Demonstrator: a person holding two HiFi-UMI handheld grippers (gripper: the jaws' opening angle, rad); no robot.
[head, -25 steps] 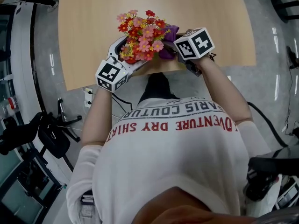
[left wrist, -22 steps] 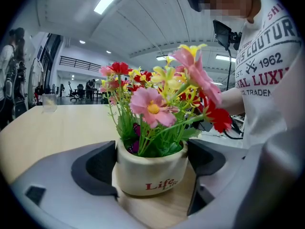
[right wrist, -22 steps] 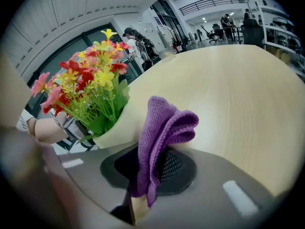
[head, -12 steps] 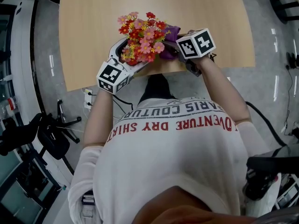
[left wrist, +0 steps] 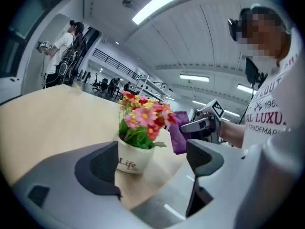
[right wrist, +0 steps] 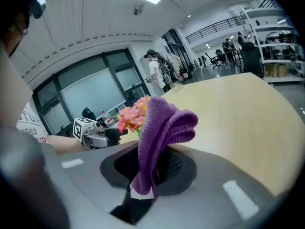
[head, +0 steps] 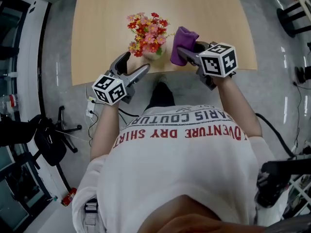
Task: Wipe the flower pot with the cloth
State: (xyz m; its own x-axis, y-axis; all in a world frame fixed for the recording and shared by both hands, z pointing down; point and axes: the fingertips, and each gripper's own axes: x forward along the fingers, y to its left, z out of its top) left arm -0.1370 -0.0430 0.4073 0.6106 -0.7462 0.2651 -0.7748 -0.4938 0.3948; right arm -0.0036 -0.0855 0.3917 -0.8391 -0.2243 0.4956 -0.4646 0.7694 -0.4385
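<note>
Two grippers at the wooden table's near edge, left gripper spread wide and empty, just short of the white flower pot standing there, right gripper clamped on the purple cloth, raised beside the flowers.

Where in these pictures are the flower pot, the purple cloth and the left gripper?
flower pot (left wrist: pixel 136 157), left gripper view, on its white wall beside the lettering.
purple cloth (head: pixel 182 43), head view, on the middle of its folded bulk.
left gripper (head: pixel 137 61), head view, midway between its open fingertips.
</note>
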